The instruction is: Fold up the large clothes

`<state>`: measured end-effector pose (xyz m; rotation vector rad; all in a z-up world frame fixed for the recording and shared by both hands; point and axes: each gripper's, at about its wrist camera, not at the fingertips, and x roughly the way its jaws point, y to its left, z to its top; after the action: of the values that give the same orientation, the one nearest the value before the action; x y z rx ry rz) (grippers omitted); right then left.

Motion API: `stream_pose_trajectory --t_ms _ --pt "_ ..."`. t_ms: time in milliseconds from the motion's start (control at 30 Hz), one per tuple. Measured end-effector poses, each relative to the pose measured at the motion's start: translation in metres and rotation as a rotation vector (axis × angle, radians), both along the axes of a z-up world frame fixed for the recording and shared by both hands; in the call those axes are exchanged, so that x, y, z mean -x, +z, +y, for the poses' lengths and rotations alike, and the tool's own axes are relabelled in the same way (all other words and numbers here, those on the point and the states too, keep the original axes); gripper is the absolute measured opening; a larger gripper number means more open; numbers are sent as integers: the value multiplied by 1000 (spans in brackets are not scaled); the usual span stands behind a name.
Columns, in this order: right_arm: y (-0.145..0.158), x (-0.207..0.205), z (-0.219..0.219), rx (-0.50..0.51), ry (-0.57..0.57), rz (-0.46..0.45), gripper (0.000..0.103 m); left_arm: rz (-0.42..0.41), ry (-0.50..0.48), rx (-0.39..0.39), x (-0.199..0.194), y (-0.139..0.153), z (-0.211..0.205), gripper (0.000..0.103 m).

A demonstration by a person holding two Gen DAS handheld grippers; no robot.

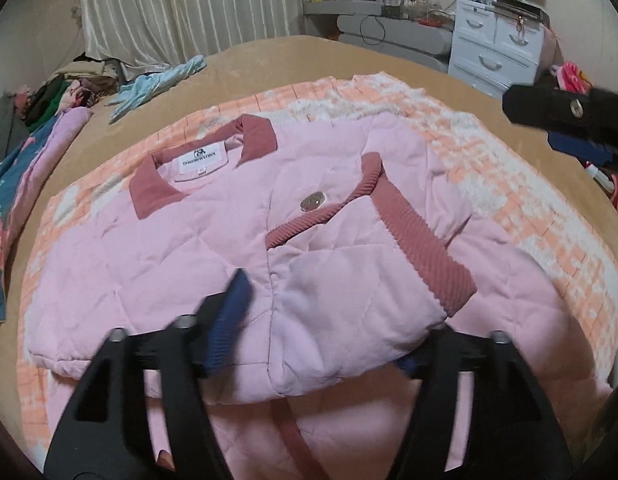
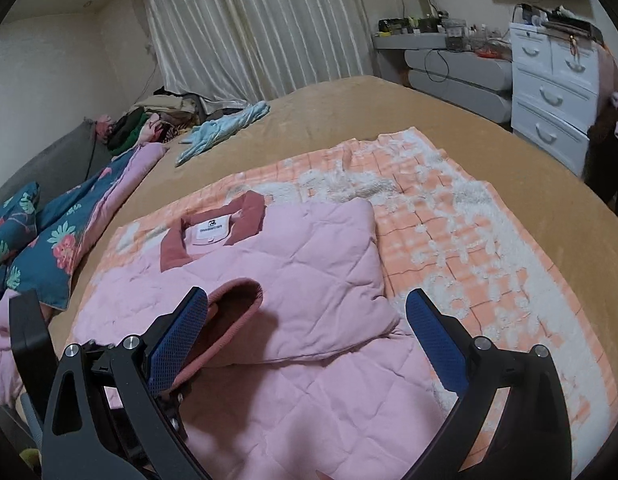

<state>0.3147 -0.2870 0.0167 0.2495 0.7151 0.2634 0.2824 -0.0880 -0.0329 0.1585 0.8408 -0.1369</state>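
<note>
Soft, even indoor light, rather dim. Fisheye bending is strong, with black corners. Left wrist view: motion blur smears the claw finger (image 1: 233,312) at 7 o'clock.

Jacket (image 1: 237,240) on blanket (image 1: 489,184) on bed (image 1: 349,56); drawers (image 1: 497,44) seemingly behind.

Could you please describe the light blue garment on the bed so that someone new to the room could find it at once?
Start at the big tan bed and look to its far left corner, near the cream curtain. The light blue garment lies crumpled there, beyond the pink jacket and beside a clothes pile; it is the only pale blue thing there.
</note>
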Motion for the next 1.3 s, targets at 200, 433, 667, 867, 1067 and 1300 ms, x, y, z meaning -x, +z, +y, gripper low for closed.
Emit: stream_pose_trajectory --t_ms 200,433,667,867,1067,1300 --pt "-12 -3 -7 4 -18 30 99 76 -51 -18 8 -12 -6 90" --pt "-32 -10 3 -13 24 96 99 129 -70 58 27 -3 15 94" --pt "-49 -8 38 -80 125 172 99 62 -47 83 38 29 46 94" --pt "-55 -5 55 -117 170 207 99 105 -78 205 45 37 62 94" --pt "-75 -3 71 -125 199 277 99 82 96 205 40 41 109 94" --pt "-107 8 110 -158 228 333 82 33 311 233 31 54 179 94"
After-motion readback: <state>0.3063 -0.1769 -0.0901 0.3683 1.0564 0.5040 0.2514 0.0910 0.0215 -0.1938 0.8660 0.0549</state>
